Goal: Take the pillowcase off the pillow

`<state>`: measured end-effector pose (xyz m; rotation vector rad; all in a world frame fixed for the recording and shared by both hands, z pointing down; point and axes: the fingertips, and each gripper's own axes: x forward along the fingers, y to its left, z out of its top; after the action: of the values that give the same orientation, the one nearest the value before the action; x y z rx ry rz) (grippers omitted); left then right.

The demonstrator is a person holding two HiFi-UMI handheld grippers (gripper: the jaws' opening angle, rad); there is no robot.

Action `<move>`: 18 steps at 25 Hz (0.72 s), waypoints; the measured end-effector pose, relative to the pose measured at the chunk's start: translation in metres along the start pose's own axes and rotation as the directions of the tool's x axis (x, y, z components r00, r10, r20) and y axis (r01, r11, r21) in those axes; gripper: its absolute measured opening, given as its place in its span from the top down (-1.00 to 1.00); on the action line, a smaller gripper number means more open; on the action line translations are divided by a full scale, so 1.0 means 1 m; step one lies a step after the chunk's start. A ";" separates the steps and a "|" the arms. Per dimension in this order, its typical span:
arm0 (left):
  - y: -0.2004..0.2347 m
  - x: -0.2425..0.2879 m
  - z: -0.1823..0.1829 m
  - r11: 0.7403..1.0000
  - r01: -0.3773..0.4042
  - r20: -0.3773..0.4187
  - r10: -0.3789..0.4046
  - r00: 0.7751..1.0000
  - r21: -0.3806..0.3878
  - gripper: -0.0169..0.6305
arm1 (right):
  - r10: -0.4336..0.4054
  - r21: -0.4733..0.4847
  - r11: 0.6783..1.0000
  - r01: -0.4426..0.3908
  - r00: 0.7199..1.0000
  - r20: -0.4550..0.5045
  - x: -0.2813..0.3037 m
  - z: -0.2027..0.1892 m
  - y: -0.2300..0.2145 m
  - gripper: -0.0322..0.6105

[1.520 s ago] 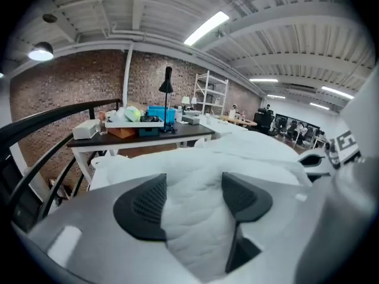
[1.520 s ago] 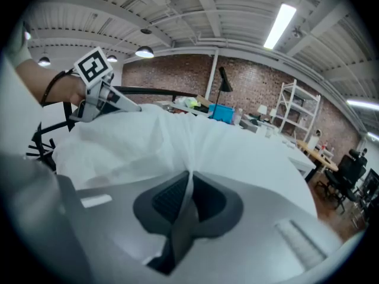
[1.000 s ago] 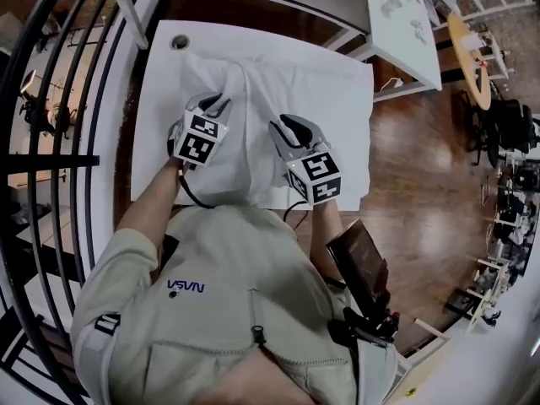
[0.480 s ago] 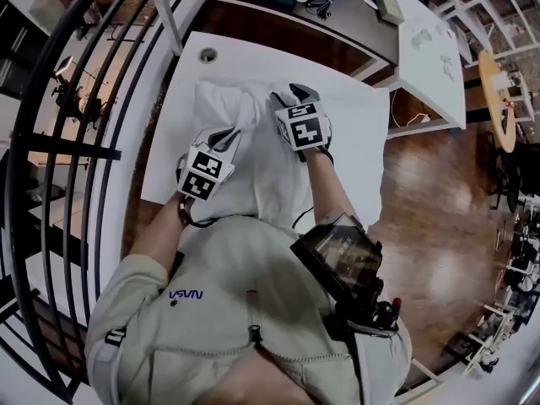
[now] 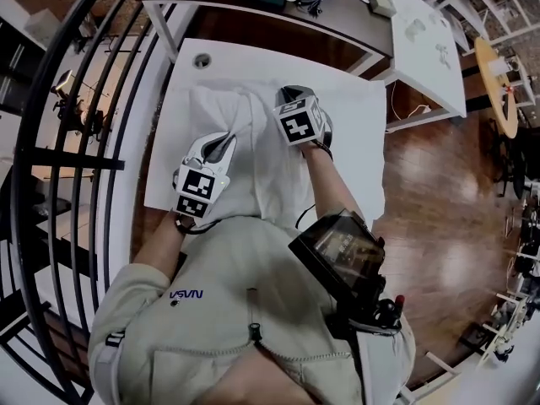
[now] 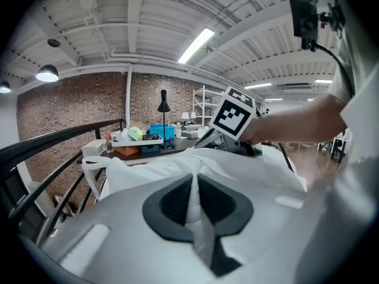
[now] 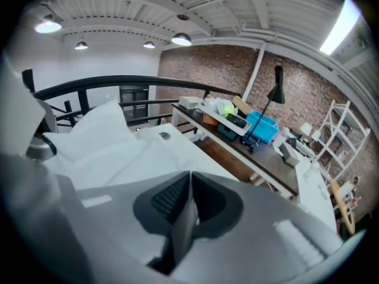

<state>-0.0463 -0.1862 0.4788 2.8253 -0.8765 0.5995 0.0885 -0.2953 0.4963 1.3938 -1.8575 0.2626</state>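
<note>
On 1 table (image 5: 356,121), the left tool (image 5: 221,147), its jaws just closing, pinches 1 pillowcase (image 5: 253,175); the right tool (image 5: 291,96) is clamped shut.

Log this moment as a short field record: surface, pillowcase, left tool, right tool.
surface: white table
pillowcase: white, creased, lying on the table
left tool: jaws have just been closing, now pinching a fold of the pillowcase
right tool: jaws together, no cloth visible between them; sits over the right side of the pillowcase
</note>
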 end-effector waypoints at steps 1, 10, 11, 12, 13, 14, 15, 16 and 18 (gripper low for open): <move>0.000 -0.004 0.003 1.000 -0.004 0.015 0.004 1.000 -0.001 0.87 | -0.020 0.014 1.000 0.020 1.000 0.009 -0.003 0.000 -0.007 0.87; 0.021 -0.024 0.025 0.999 -0.050 0.129 0.051 0.990 -0.013 0.88 | -0.213 0.161 0.964 0.211 0.977 -0.003 -0.042 -0.031 -0.078 0.87; 0.024 -0.026 0.024 0.998 -0.050 0.137 0.053 0.989 -0.022 0.88 | -0.236 0.185 0.955 0.234 0.972 -0.013 -0.047 -0.041 -0.087 0.87; 0.027 -0.028 0.023 0.998 -0.050 0.142 0.055 0.988 -0.033 0.88 | -0.256 0.215 0.943 0.255 0.966 -0.023 -0.051 -0.050 -0.094 0.87; 0.031 -0.028 0.022 0.998 -0.051 0.145 0.057 0.988 -0.045 0.88 | -0.271 0.247 0.930 0.271 0.962 -0.031 -0.054 -0.060 -0.101 0.87; 0.036 -0.028 0.021 0.997 -0.053 0.147 0.061 0.987 -0.059 0.88 | -0.282 0.275 0.919 0.282 0.958 -0.040 -0.055 -0.070 -0.107 0.87; 0.040 -0.025 0.020 0.996 -0.053 0.146 0.064 0.987 -0.076 0.88 | -0.291 0.293 0.911 0.292 0.956 -0.049 -0.056 -0.078 -0.111 0.87; 0.044 -0.021 0.018 0.994 -0.052 0.143 0.066 0.988 -0.093 0.89 | -0.298 0.301 0.905 0.301 0.953 -0.057 -0.056 -0.083 -0.114 0.87; 0.051 -0.010 0.013 0.991 -0.047 0.126 0.063 0.990 -0.125 0.89 | -0.309 0.302 0.899 0.316 0.948 -0.074 -0.053 -0.090 -0.115 0.87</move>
<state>-0.0783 -0.2265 0.4628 2.7631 -0.9808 0.3581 0.2357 -0.2480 0.4882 1.8709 -1.5858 0.4192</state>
